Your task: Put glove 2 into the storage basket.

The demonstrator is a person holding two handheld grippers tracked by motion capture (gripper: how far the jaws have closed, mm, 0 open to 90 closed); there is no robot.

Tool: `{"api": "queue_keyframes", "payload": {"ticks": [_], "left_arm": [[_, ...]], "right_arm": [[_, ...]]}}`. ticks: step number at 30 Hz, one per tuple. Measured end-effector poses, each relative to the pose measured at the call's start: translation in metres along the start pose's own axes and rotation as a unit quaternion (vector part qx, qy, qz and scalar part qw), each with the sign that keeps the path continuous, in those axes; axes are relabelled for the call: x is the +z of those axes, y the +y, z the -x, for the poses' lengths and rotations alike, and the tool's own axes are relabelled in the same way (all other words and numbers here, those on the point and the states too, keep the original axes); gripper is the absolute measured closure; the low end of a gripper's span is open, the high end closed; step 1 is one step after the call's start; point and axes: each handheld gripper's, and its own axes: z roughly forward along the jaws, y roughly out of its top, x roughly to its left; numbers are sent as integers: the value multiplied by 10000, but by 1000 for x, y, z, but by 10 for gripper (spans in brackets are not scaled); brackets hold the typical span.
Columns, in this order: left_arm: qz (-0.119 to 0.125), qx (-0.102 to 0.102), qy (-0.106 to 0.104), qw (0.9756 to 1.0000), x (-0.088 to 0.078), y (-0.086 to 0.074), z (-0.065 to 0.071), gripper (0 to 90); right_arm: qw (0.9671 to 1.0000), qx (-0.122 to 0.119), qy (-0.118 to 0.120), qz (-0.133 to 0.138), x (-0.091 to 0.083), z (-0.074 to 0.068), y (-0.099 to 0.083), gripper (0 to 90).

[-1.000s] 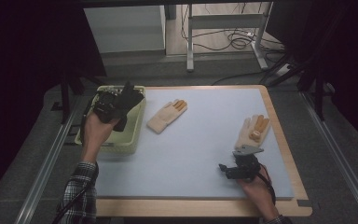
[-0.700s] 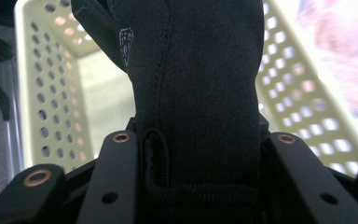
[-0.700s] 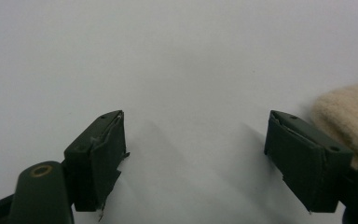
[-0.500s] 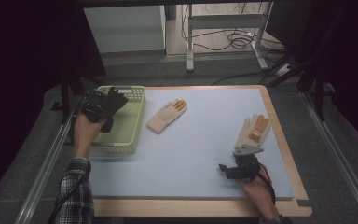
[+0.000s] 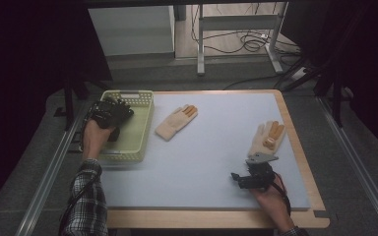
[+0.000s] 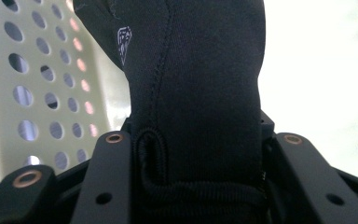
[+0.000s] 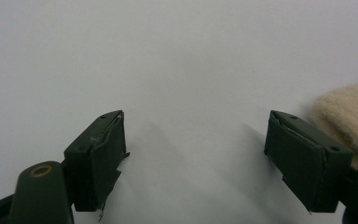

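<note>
High view: left gripper (image 5: 109, 114) over the pale green basket (image 5: 137, 129) at the tabletop's (image 5: 211, 147) left edge, black glove (image 6: 196, 79) between its fingers, which have just been easing apart yet still touch the cloth. Right gripper (image 5: 252, 178) near right, fingers wide apart, just beside a cream glove (image 5: 268, 138); another cream glove (image 5: 176, 122) mid-tabletop.
</note>
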Motion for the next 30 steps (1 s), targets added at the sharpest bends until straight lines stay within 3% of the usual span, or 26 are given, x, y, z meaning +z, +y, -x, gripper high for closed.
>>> {"api": "queue_keyframes", "payload": {"ticks": [4, 8, 12, 18, 26, 30], "left_arm": [[-341, 111, 279, 9990, 10, 0, 0, 524], [-349, -50, 126, 9993, 13, -4, -3, 305], [-324, -66, -102, 9994, 8, -7, -5, 130], [213, -225, -590, 9978, -14, -10, -9, 57], [789, -239, -721, 9940, -36, -17, -8, 48], [1056, -235, -997, 9891, -43, -21, -4, 34]], "right_arm": [[10000, 0, 0, 1, 0, 0, 0, 201], [10000, -8, -2, -2, 0, 0, 0, 201], [10000, -6, -1, -2, 0, 0, 0, 201], [10000, -8, -3, -4, 0, 0, 0, 201], [10000, -1, -2, -1, 0, 0, 0, 201], [10000, -1, -2, -1, 0, 0, 0, 201]]}}
